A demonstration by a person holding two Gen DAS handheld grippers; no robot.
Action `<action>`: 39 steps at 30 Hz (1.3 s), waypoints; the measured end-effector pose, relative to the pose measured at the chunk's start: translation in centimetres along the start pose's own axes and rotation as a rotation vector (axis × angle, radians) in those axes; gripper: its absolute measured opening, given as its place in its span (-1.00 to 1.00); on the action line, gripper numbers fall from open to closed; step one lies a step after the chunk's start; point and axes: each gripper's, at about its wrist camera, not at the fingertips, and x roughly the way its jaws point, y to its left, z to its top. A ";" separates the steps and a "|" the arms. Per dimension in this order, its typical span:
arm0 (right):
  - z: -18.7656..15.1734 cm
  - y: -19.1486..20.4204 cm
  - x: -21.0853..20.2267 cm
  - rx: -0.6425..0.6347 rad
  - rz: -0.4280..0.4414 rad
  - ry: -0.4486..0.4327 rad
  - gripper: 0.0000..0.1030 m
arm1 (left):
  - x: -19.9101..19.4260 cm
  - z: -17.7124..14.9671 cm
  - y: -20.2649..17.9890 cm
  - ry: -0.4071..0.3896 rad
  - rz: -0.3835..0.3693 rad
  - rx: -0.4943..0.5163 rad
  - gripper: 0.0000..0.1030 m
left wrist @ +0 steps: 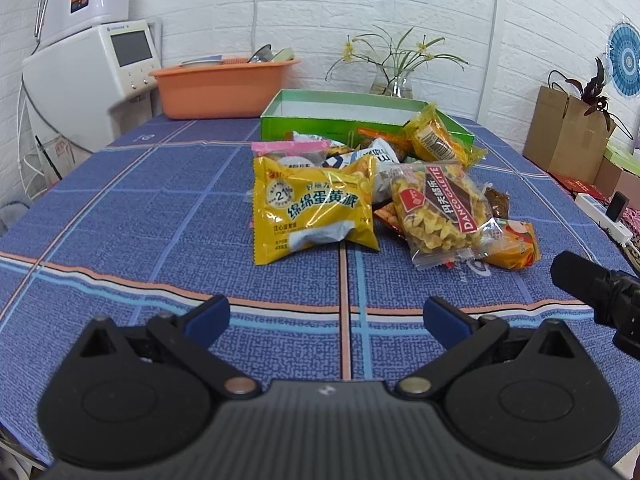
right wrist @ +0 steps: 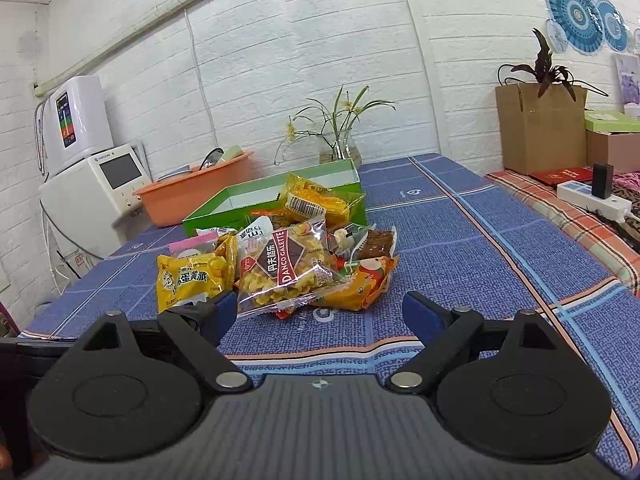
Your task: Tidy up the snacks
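A pile of snack packets lies mid-table in front of an open green box (left wrist: pixel 304 120) (right wrist: pixel 208 212). Nearest are a yellow egg-yolk pie packet (left wrist: pixel 312 212) (right wrist: pixel 188 280), a clear Danco Galette packet (left wrist: pixel 440 208) (right wrist: pixel 284 272) and an orange packet (left wrist: pixel 514 244) (right wrist: pixel 360 288). Another yellow packet (left wrist: pixel 436 140) (right wrist: pixel 308 200) leans on the box rim. My left gripper (left wrist: pixel 326 318) is open and empty, short of the pile. My right gripper (right wrist: pixel 320 312) is open and empty, just before the Galette packet; part of it shows at the right edge of the left wrist view (left wrist: pixel 592 284).
An orange basin (left wrist: pixel 224 88) (right wrist: pixel 192 192) with dishes and a glass vase of flowers (left wrist: pixel 392 84) (right wrist: pixel 340 148) stand behind the box. A white appliance (left wrist: pixel 92 68) stands left. A cardboard box (right wrist: pixel 540 128) and power strip (right wrist: pixel 592 200) lie right, off the blue tablecloth (left wrist: pixel 160 220).
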 end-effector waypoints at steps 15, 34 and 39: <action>-0.1 0.1 -0.3 -0.007 -0.032 -0.038 1.00 | 0.0 -0.1 -0.2 0.001 -0.003 -0.001 0.99; -0.3 0.0 -0.2 -0.022 -0.027 -0.031 1.00 | -0.7 0.0 0.2 -0.029 -0.018 -0.017 0.99; 0.8 0.1 -0.6 -0.060 -0.013 -0.064 1.00 | -1.1 1.1 2.2 -0.083 -0.018 -0.041 0.99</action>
